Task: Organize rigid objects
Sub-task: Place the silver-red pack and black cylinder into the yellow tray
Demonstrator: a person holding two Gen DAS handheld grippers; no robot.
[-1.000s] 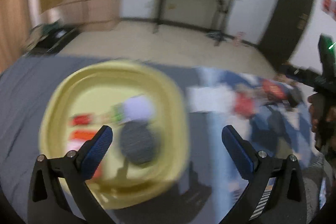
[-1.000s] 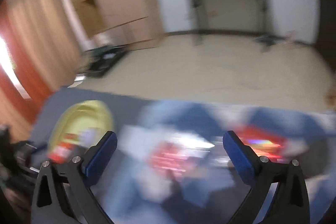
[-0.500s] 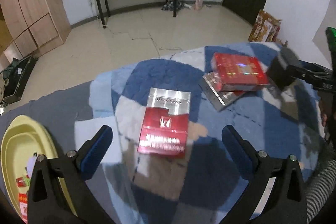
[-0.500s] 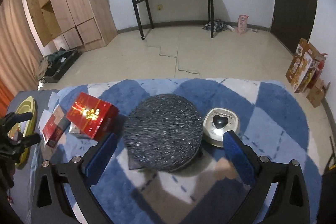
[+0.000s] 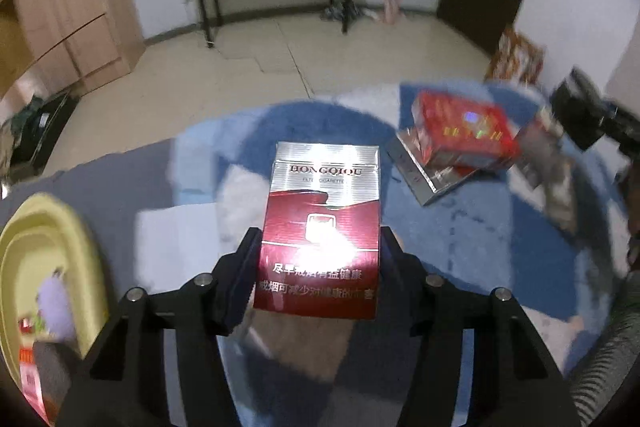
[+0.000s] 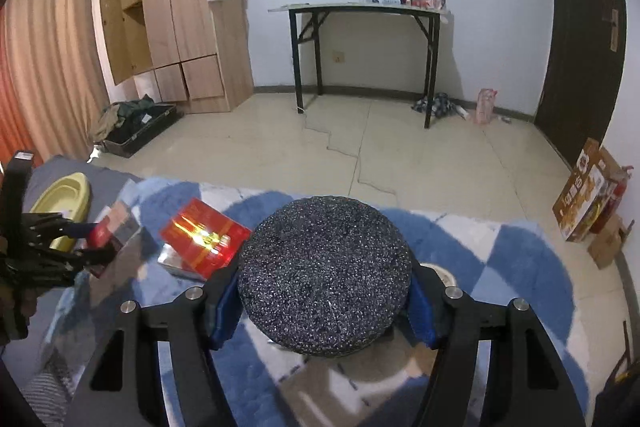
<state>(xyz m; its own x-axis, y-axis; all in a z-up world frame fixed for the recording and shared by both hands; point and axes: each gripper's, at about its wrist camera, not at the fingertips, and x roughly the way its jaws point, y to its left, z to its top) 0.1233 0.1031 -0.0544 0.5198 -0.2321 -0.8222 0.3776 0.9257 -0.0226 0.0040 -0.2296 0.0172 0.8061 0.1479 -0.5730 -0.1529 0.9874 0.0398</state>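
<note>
My left gripper (image 5: 320, 241) is shut on a red and silver cigarette pack (image 5: 320, 203), its pads on the pack's two long sides near the lower half. In the right wrist view the same pack (image 6: 114, 227) shows at the far left. My right gripper (image 6: 322, 307) has its jaws closing on a round dark speckled disc (image 6: 324, 275), and both blue pads touch its sides. A red box on a silver box (image 5: 460, 131) lies on the rug between the two grippers, seen from the right wrist as the red box (image 6: 204, 239).
A yellow basin (image 5: 48, 259) with small items in it sits at the left; it is also the yellow basin (image 6: 64, 193) in the right view. A white round tin (image 6: 442, 273) peeks out behind the disc. Everything rests on a blue and white rug (image 6: 520, 267). White paper (image 5: 176, 247) lies nearby.
Both grippers swung away from the yellow basin to the rug. The left jaws went from wide open to shut on the cigarette pack; the right jaws closed in on the speckled disc.
</note>
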